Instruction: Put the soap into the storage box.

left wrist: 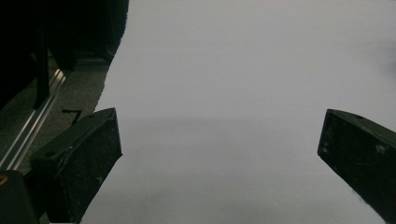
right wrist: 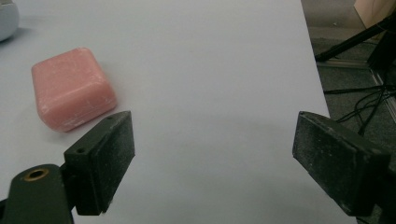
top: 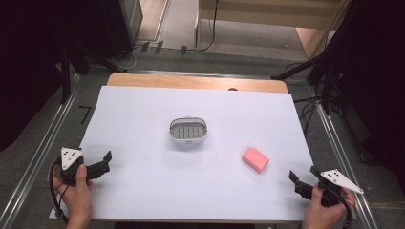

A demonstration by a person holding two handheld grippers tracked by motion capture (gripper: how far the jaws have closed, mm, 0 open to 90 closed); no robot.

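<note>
Resting near the front right corner of the white-covered bench [top: 143, 191], the right gripper [top: 302, 179] is pointing at the pink, rounded block of soap [top: 255, 159]. Its fingers [right wrist: 105, 158] are standing wide apart with nothing between them. In the right gripper view the soap [right wrist: 72, 87] is lying flat just ahead and off to the left of the gap, not yet between the fingers.

The left gripper [top: 105, 162] is waiting near the front left corner, and its fingers [left wrist: 84, 158] are also wide apart and holding nothing. Only bare white bench is lying ahead of them.

The small white oval soap dish with a slotted grey floor [top: 188, 130] is sitting in the middle of the bench, well apart from the soap.

The job looks like picking up the soap and putting it in the dish. To do it well, the right gripper should be turning a little left so the soap sits in the middle of the gap. It should be going in low and slow, and closing on the two short, flat sides. Soap can be slippery, so a gentle, even squeeze is best.
</note>
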